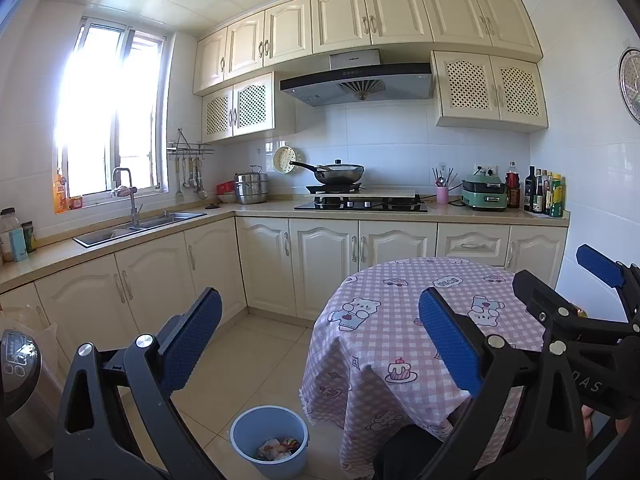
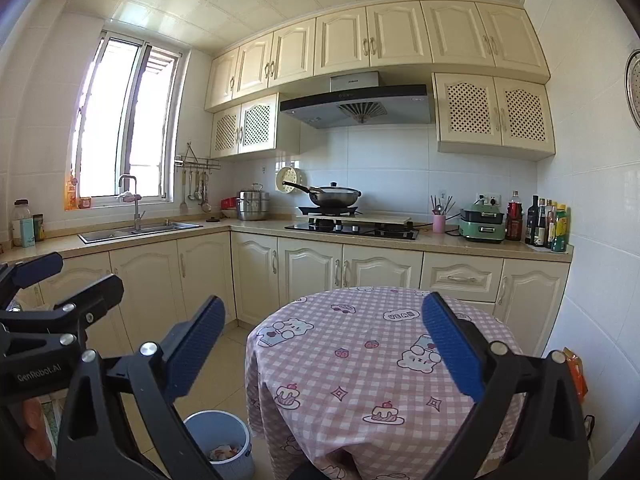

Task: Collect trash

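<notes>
A light blue bin (image 1: 269, 442) stands on the floor left of a round table with a pink checked cloth (image 1: 384, 344). Crumpled wrappers (image 1: 278, 449) lie inside the bin. My left gripper (image 1: 320, 344) is open and empty, held above the floor and the table's left edge. My right gripper (image 2: 324, 350) is open and empty, held over the near part of the table (image 2: 360, 360). The bin (image 2: 224, 440) with trash (image 2: 225, 452) shows low left in the right wrist view. The right gripper (image 1: 560, 284) shows at the right of the left wrist view, the left gripper (image 2: 60, 280) at the left of the right wrist view.
Cream cabinets and a counter run along the far and left walls, with a sink (image 1: 136, 230), a hob with a wok (image 1: 340, 174), pots, an electric cooker (image 1: 484, 194) and bottles (image 1: 546, 196). A steel appliance (image 1: 20, 380) stands at the near left. An orange packet (image 2: 576, 372) lies right of the table.
</notes>
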